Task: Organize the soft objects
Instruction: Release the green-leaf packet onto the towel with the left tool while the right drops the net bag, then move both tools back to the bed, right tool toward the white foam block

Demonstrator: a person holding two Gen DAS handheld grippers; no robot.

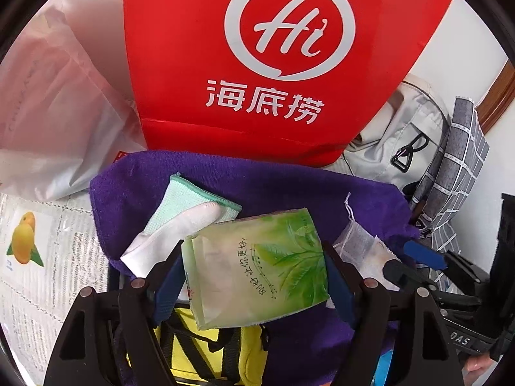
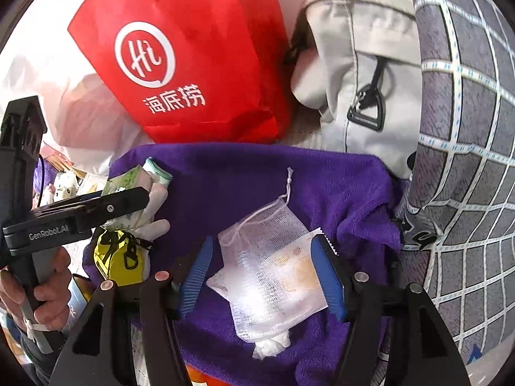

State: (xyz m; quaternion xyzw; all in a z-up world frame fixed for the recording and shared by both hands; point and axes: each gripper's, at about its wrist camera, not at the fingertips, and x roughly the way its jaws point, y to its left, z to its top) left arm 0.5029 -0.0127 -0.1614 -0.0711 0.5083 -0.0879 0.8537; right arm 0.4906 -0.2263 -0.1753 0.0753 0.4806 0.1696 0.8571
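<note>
Gripping a green tissue pack (image 1: 257,263) between its fingers, the left gripper (image 1: 254,276) hides the pack's lower edge and most of the yellow pouch (image 1: 206,347) beneath it. A white glove (image 1: 173,228) lies just ahead-left of those fingers on the purple towel (image 1: 289,186). The right gripper (image 2: 260,273) stands released, its blue pads apart from the white mesh drawstring bag (image 2: 267,257) lying between them; the bag's contents are blurred by glare. Beyond both, a red paper bag (image 2: 193,64) is cut off at the top, and a grey backpack (image 2: 360,80) is partly hidden behind checked grey fabric (image 2: 466,128).
</note>
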